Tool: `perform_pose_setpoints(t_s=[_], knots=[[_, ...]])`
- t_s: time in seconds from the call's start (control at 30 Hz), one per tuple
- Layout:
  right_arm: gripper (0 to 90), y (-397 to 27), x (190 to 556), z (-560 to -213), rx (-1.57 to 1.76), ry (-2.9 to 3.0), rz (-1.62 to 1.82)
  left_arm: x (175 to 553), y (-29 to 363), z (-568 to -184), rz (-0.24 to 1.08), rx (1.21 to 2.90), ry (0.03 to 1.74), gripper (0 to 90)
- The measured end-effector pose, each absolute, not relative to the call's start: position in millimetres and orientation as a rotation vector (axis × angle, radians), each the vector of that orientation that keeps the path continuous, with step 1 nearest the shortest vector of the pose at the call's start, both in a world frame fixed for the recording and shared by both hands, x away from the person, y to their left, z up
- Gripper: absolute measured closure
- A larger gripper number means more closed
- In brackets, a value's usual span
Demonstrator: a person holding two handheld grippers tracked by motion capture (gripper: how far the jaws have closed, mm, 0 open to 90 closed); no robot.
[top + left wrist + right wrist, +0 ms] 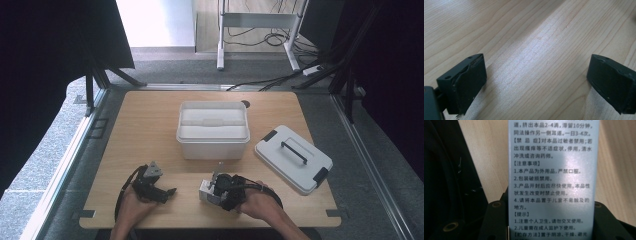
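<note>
While the high view showed the left gripper [170, 191] resting on the table [140, 130] and the right gripper [212, 191] gripping a small box [206, 191] at the near edge, an open bin [213, 130] and its lid [293, 158] lay beyond. Left gripper view: jaws stood apart over bare wood, holding nothing. Right gripper view: the box [552, 177], printed with text, sat clamped between the jaws.

Left tongs [170, 191] agape, right tongs [207, 191] clamped
</note>
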State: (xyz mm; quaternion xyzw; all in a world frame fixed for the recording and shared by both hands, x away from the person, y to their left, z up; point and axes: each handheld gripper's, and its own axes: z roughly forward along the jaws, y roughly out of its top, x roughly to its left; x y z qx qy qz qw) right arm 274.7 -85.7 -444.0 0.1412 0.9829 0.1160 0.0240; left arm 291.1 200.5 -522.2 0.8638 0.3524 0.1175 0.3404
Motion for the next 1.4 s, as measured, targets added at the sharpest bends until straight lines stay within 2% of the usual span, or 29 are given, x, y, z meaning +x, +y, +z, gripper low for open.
perform_pose_setpoints(t_s=[0.43,0.77,1.4], knots=[[51.5,-86.4,269.4,-454.6,0.431,3.055,0.34,290.9,200.4,-522.3,0.306,2.247,0.919,2.5],[44.7,-89.1,268.7,-436.4,0.439,3.07,0.407,290.7,200.3,-522.2,0.306,2.247,0.92,2.4],[41.3,-98.7,279.4,-387.4,0.471,3.025,0.519,290.7,200.3,-522.2,0.306,2.247,0.921,2.4]])
